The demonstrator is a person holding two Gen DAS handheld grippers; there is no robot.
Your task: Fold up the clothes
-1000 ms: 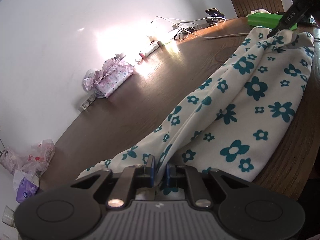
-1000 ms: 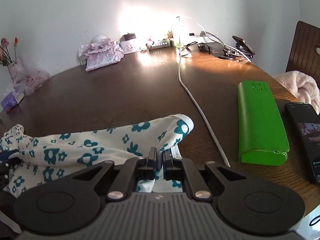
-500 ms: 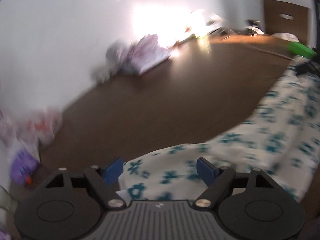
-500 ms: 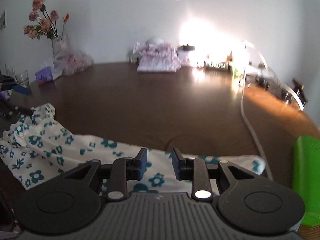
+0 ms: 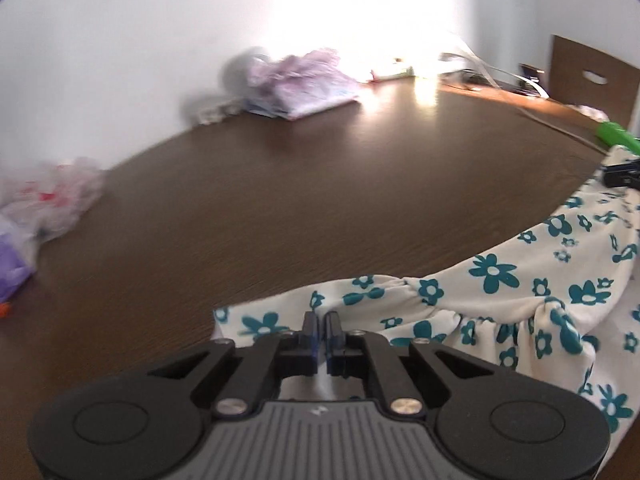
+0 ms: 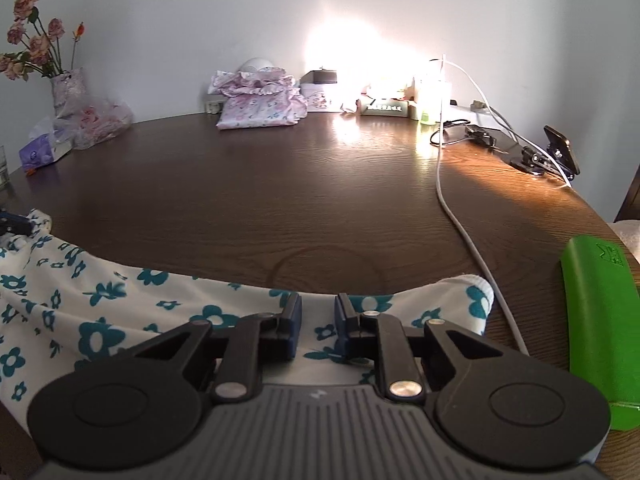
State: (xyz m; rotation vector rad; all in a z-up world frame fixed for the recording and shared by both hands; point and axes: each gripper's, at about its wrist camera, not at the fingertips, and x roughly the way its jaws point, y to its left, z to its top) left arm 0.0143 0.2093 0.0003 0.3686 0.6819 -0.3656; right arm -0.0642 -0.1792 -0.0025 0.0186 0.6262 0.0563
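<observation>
Where the left tongs (image 5: 321,326) reach forward, their two blue-padded fingers stand almost together, over the near hem of the garment (image 5: 496,296); whether cloth is pinched between them cannot be told. Right tongs (image 6: 317,312): fingers parted, a clear gap, soft cloth lying flat beneath and between them, nothing gripped.

Garment: thin cream fabric printed with teal flowers, gathered and puckered along one edge in the left wrist view, spread in a long band along the near edge of the bench (image 6: 304,200). One rounded end lies just beside a white cable (image 6: 460,216). The far end of the band, in the right wrist view, reaches the other tongs at the left frame edge.

Bench: dark brown wood, visible grain, curved outline, a faint ring mark just past the cloth. Sunlight glares on the far right part.

Right side: a glossy green case (image 6: 600,320), oblong with rounded corners, near the cable but apart from the garment. Beyond it, a phone on a clamp stand (image 6: 560,152).

Far edge, against the white wall: a folded pink floral bundle (image 6: 260,104), small boxes, a power strip with cords. Far left: crinkled clear plastic bag (image 6: 96,120), purple tissue pack (image 6: 38,156), vase of dried roses (image 6: 36,40). A wooden chair back (image 5: 592,76) stands past the bench in the left wrist view.
</observation>
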